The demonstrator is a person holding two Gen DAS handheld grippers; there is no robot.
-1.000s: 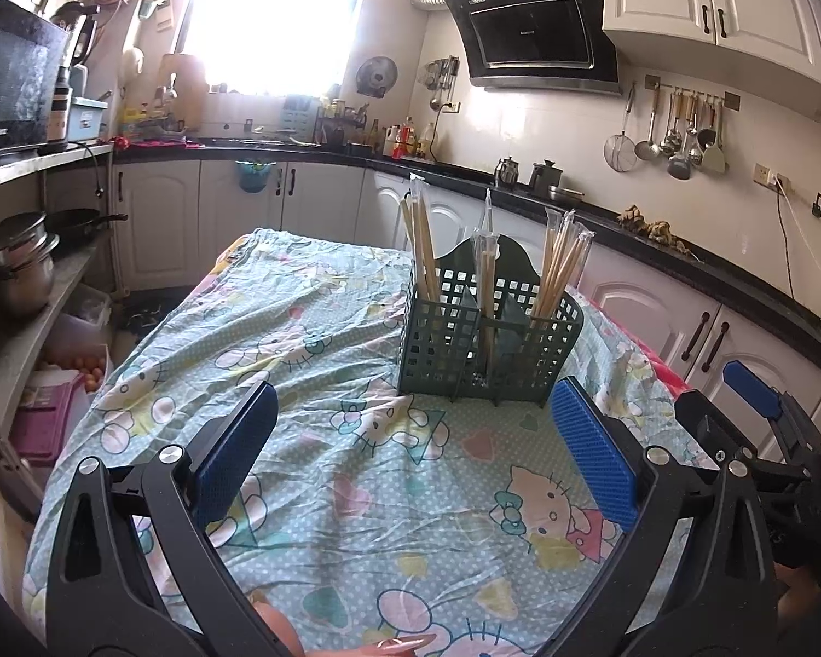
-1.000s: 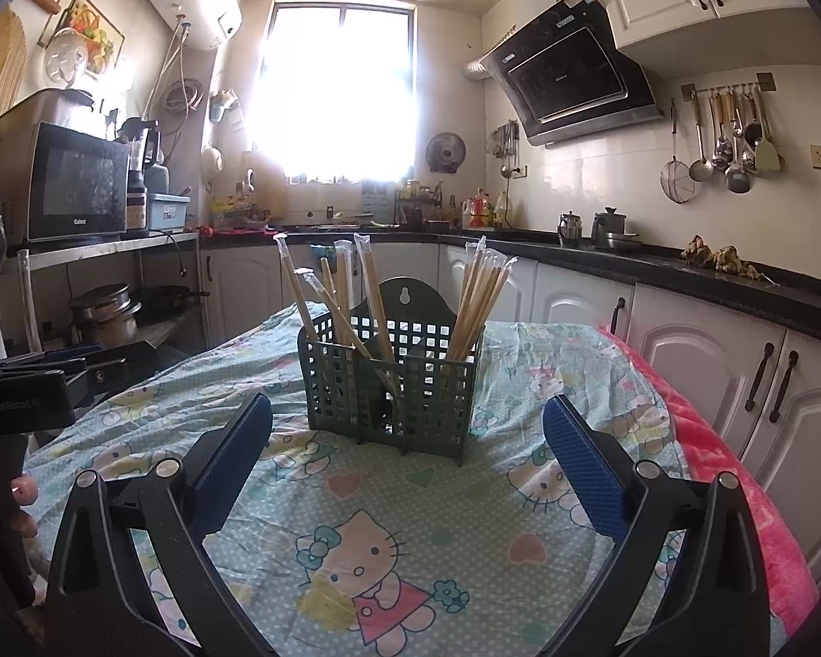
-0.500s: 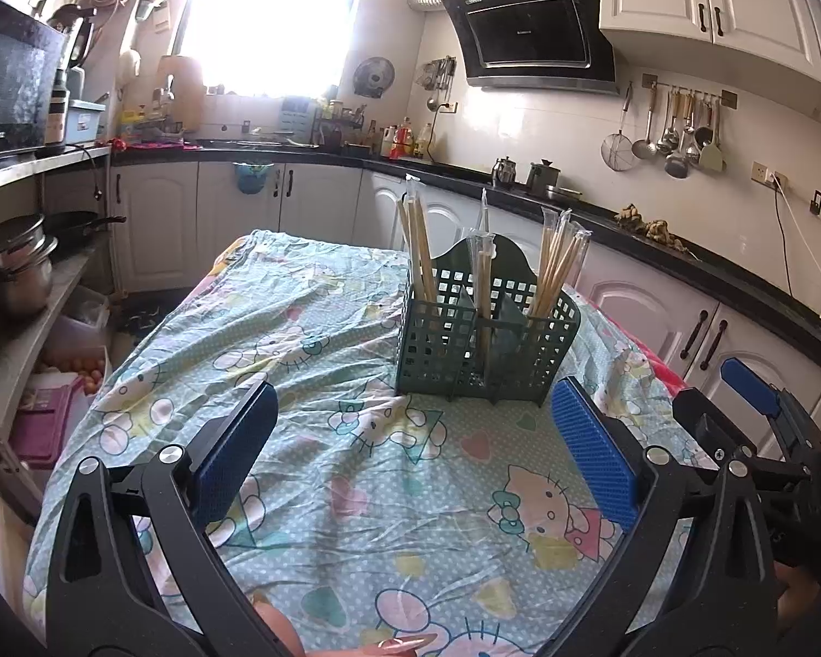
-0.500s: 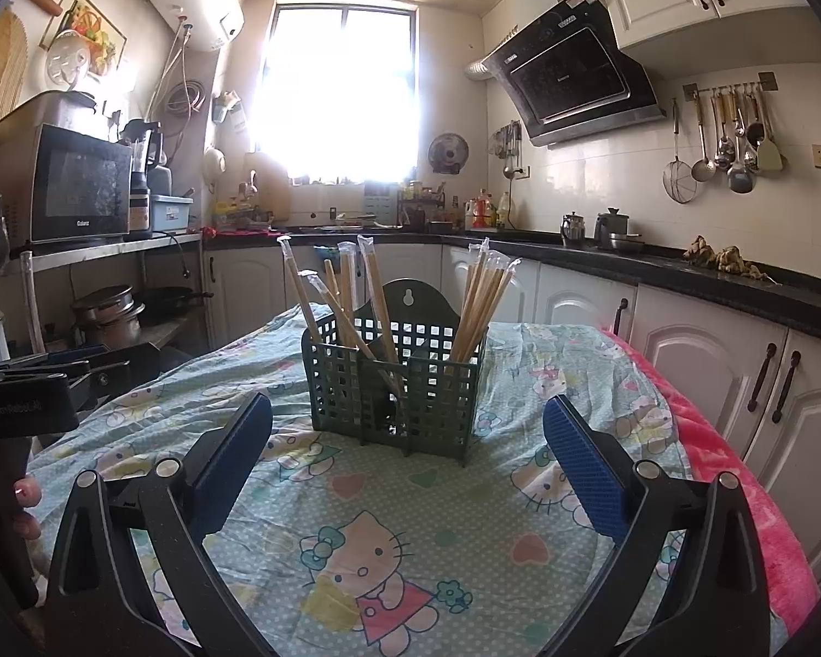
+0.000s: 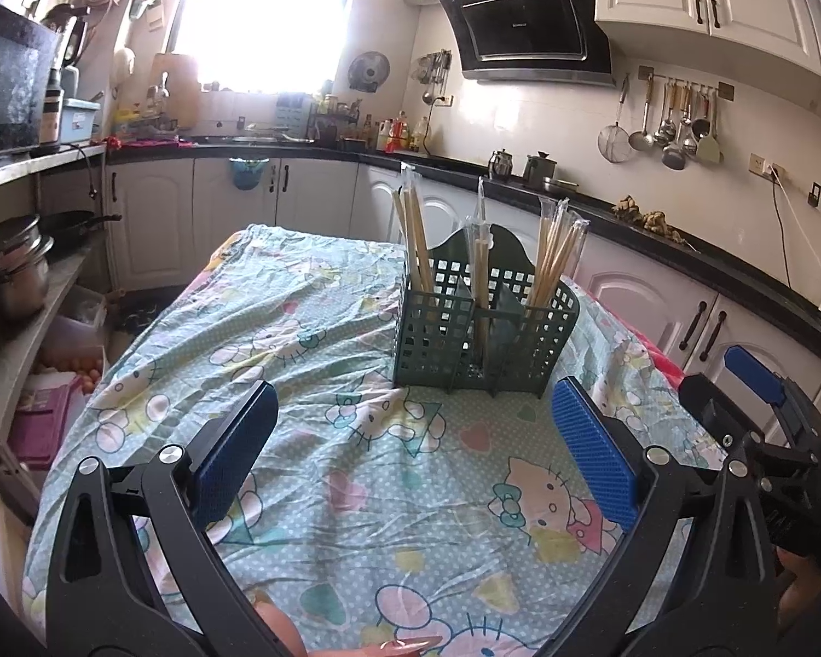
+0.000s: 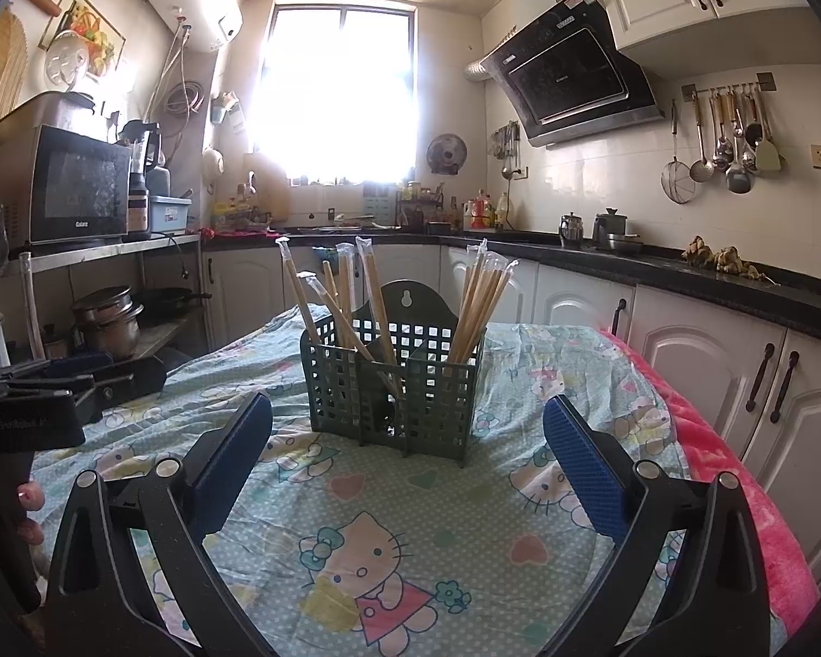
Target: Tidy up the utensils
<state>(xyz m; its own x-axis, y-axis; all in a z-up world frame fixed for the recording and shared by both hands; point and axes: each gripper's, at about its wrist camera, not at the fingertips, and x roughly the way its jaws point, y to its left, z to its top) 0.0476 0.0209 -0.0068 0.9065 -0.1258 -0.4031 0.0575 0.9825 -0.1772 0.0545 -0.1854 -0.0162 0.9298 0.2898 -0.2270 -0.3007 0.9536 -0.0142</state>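
Left wrist view: the left claw (image 5: pixel 413 446) stands wide, its blue pads (image 5: pixel 594 451) well apart with nothing between them, above the surface (image 5: pixel 312 317), which is covered by a patterned cloth (image 5: pixel 388 498). A green caddy (image 5: pixel 484 331) stands upright on the cloth ahead of the claw, nearer the far end. Wrapped chopsticks (image 5: pixel 413 241) stand upright in its left compartment; one wrapped pair stands in the middle; a bundle (image 5: pixel 555 257) leans outward in the right compartment. The right claw (image 5: pixel 750 383) shows at the right edge, low beside the surface; its opening cannot be judged from this view. A fingertip (image 5: pixel 405 643) shows at the bottom edge.

Right wrist view: the right claw (image 6: pixel 408 449) is wide and holds nothing, pads (image 6: pixel 585 468) either side of the caddy (image 6: pixel 394 378) but short of it, not touching. Chopsticks (image 6: pixel 350 295) in the left compartment lean at mixed angles; those on the right (image 6: pixel 479 301) fan outward. The left claw (image 6: pixel 76 378) lies at the left edge over the surface (image 6: pixel 564 350), seen side-on. A red blanket (image 6: pixel 739 471) lies along the cloth's right edge.
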